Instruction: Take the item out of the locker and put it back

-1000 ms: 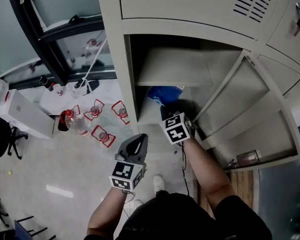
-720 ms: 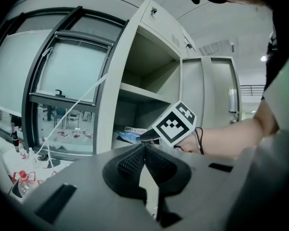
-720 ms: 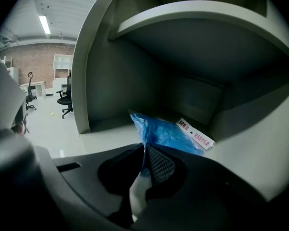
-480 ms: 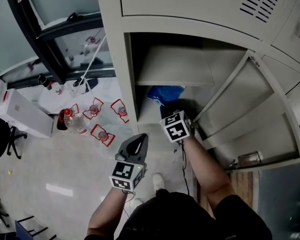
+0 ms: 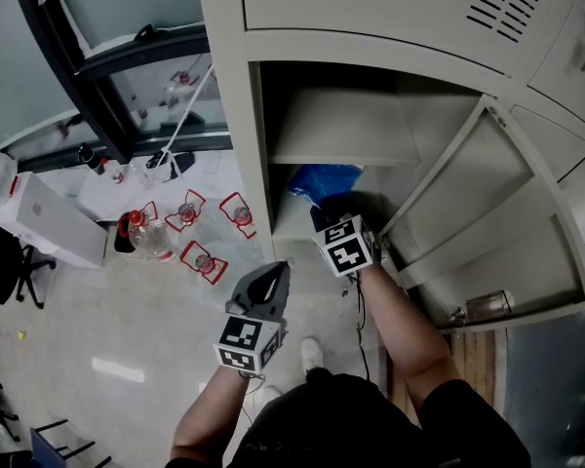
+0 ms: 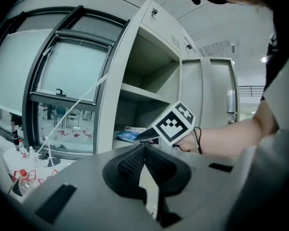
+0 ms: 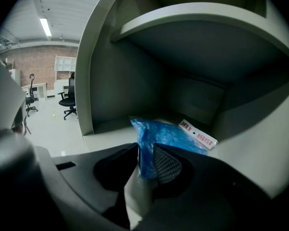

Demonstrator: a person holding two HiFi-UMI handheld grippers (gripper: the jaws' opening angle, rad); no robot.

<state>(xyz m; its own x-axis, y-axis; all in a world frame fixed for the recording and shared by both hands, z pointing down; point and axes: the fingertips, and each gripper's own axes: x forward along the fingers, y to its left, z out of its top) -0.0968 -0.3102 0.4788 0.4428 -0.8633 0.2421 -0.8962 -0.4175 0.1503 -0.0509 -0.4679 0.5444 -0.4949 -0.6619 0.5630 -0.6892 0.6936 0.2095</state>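
Observation:
A blue plastic bag [image 5: 322, 181] with a white label [image 7: 197, 134] lies on the lower shelf [image 7: 111, 129] of the open locker [image 5: 258, 164]. My right gripper [image 5: 331, 214] reaches into that compartment. In the right gripper view its jaws [image 7: 145, 159] are opening, with the bag's near corner [image 7: 145, 150] still standing between them. My left gripper [image 5: 270, 279] hangs outside the locker, below its front edge. The left gripper's pads meet at the tip [image 6: 144, 147], with nothing between them. The bag [image 6: 127, 136] also shows in the left gripper view, beyond the right gripper's marker cube [image 6: 173, 125].
The locker door [image 5: 487, 213] stands swung open to the right. An upper shelf [image 5: 341, 130] sits above the bag. On the floor to the left are a clear bottle [image 5: 148, 242], red-edged small items [image 5: 201, 261], a white box [image 5: 49, 227] and an office chair [image 5: 5, 261].
The right gripper's place barely changes across the head views, with its cube at the locker's lower shelf. The left gripper holds its place.

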